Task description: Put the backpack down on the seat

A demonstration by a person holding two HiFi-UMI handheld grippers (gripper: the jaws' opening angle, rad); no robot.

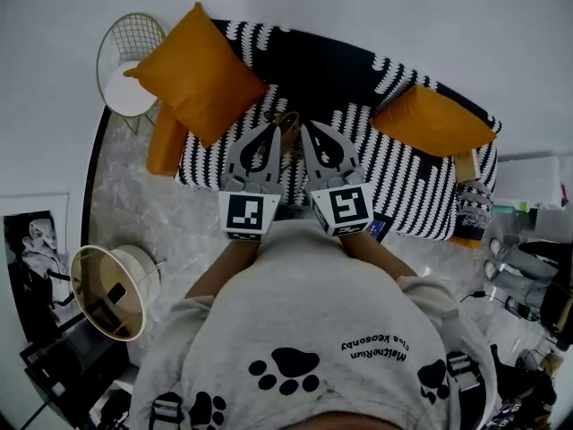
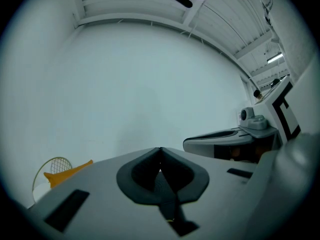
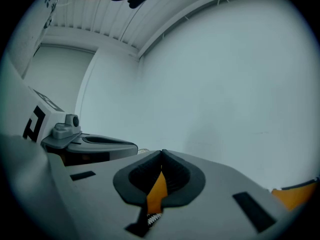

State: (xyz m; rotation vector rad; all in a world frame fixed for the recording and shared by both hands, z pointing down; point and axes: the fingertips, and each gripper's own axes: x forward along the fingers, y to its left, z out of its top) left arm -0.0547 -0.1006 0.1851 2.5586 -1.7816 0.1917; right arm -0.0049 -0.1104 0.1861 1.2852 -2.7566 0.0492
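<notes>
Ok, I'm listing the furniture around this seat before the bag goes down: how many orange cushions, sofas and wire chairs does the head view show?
Orange cushions: 3
Patterned sofa: 1
Wire chair: 1
Total: 5

Middle: sofa (image 1: 398, 182) seat bare, room to pass.
Left end: orange cushion (image 1: 199, 72) leaning there, blocked.
Right end: second cushion (image 1: 432, 120) lying there, blocked.
</notes>
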